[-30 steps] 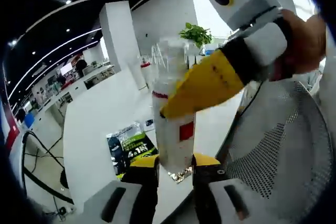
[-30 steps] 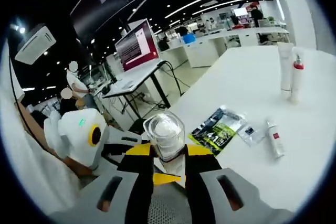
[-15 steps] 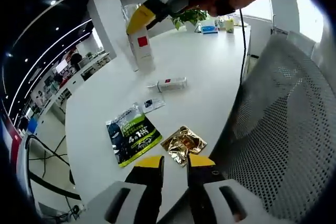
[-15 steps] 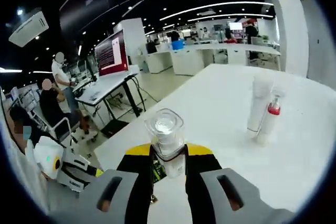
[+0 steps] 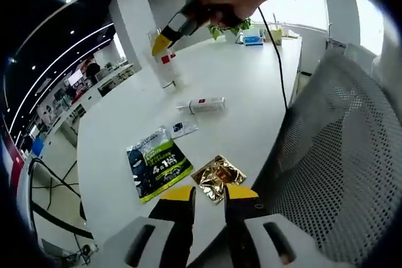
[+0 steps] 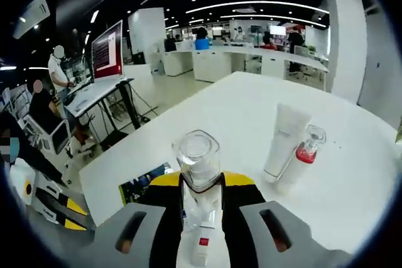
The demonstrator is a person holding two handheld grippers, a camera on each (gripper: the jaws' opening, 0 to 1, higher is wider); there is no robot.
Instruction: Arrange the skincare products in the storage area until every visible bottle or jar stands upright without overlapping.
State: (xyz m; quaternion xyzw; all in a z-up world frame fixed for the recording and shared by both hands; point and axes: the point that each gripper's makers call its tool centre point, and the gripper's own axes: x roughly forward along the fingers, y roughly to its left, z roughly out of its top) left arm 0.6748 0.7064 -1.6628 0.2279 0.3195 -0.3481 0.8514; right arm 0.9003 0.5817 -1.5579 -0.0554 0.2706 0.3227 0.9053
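Carried further toward white tube (image 6: 284, 140) and pump bottle (image 6: 300, 158); right tongs (image 6: 201, 208) clamped on clear-capped bottle (image 6: 197, 171). Left tongs (image 5: 208, 202) slack, holding nothing. Next: stand it on worktop (image 6: 352, 180) beside them, no overlap.

Plastics, foil and mesh on a smooth white counter

The bottle (image 6: 198, 174) pinched in the right hand-held gripper (image 6: 200, 202) has a clear, glossy plastic cap; ahead of it a matt white tube (image 6: 282, 139) touches a clear-capped pump bottle (image 6: 303, 155). The counter (image 5: 239, 92) looks smooth with a faint sheen. Just beyond the left hand-held gripper (image 5: 207, 200) lies a crinkled, shiny gold foil sachet (image 5: 218, 176) beside a glossy green-and-black pouch (image 5: 154, 164); to its right is a chair back (image 5: 333, 174) of perforated grey mesh.
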